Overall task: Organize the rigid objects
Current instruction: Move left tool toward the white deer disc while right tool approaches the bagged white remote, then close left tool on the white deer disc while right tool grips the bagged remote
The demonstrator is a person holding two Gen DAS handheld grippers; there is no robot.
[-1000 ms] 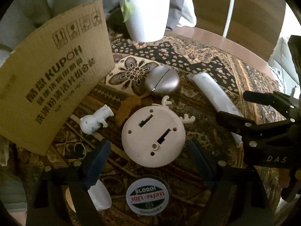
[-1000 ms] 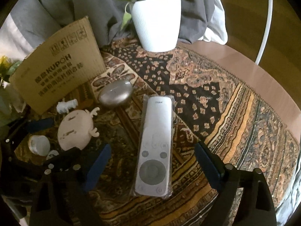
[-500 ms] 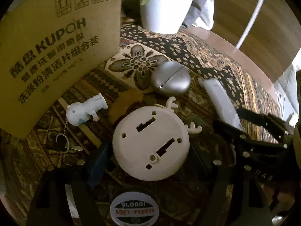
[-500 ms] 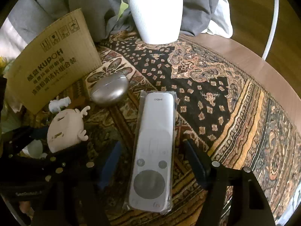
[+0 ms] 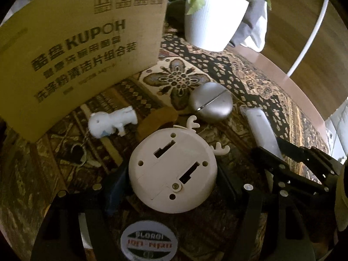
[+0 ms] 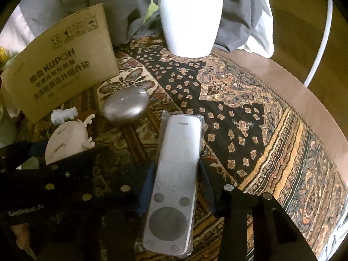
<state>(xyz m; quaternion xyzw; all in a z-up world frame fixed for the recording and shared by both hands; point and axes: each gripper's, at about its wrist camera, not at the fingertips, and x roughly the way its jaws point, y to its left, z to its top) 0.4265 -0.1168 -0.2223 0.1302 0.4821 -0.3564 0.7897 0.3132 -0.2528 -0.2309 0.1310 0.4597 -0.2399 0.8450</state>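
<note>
Since the frames a sec ago both grippers have come down & closed in: the left gripper (image 5: 173, 181) had its fingers wide of the round antlered gadget (image 5: 173, 173), now they hug its two sides; the right gripper (image 6: 176, 187) was spread well clear of the remote (image 6: 175, 180), now its blue pads (image 6: 146, 187) sit right against the remote's edges.

Round gadget: cream disc, back side up w/ slots & a screw, little antlers at the top edge, lying on the patterned rug (image 6: 250, 119). Left fingers look pressed on it, so clamped, tho contact on the right side is in shadow. Remote: white, in a clear plastic sleeve, lying lengthwise along the right gripper's axis, jaws pinching it about mid-length.

Around them: silver pebble-shaped case (image 5: 210, 102) just beyond the gadget, near but apart; white figurine keychain (image 5: 112, 121) to its left w/ ring & key; sticker-topped tin (image 5: 150, 242) close under the left camera. Cardboard box (image 5: 82, 50) printed KUPOH stands behind the figurine; white plant pot (image 6: 191, 21) at the rug's far end.

Progress, my read: early. Nothing looks sorted yet, items scattered on the rug, none visibly in the box. Two grasps seem made; lifting & placing both, then the case, figurine, tin are left.
</note>
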